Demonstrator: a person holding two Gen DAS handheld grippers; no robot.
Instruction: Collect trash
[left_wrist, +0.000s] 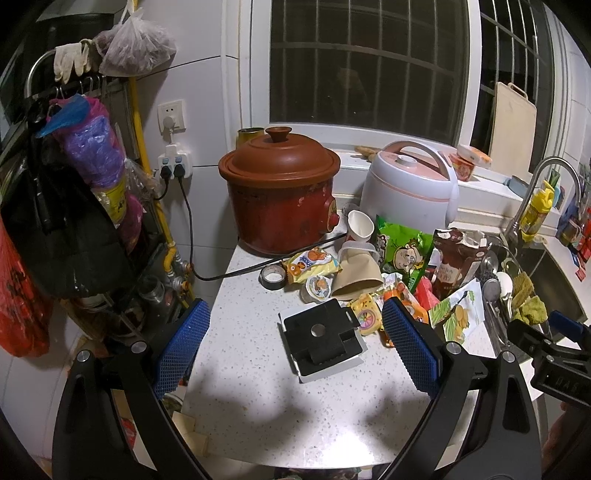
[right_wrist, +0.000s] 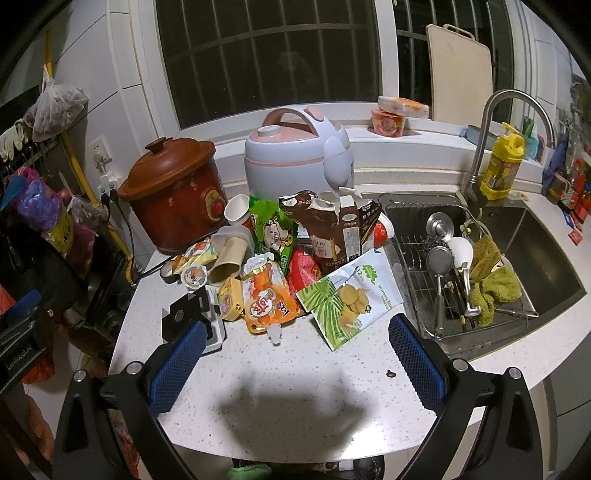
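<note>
A pile of trash lies on the white speckled counter (right_wrist: 280, 391): a green monkey snack bag (right_wrist: 271, 232), a torn brown carton (right_wrist: 332, 229), a green-and-white biscuit packet (right_wrist: 347, 295), an orange drink pouch (right_wrist: 264, 299), a tan paper cup (right_wrist: 229, 258), a yellow wrapper (right_wrist: 231, 297) and a jelly cup (right_wrist: 194, 275). My right gripper (right_wrist: 297, 350) is open and empty, hovering just in front of the pile. My left gripper (left_wrist: 295, 339) is open and empty above a black-and-white block (left_wrist: 321, 338); the pile (left_wrist: 373, 266) lies beyond it.
A red-brown clay cooker (left_wrist: 279, 192) and a white rice cooker (left_wrist: 410, 184) stand behind the pile. A sink (right_wrist: 517, 251) with a dish rack, utensils and green cloth lies right. A tape roll (left_wrist: 273, 277) and a power cord lie left. Bags hang at far left.
</note>
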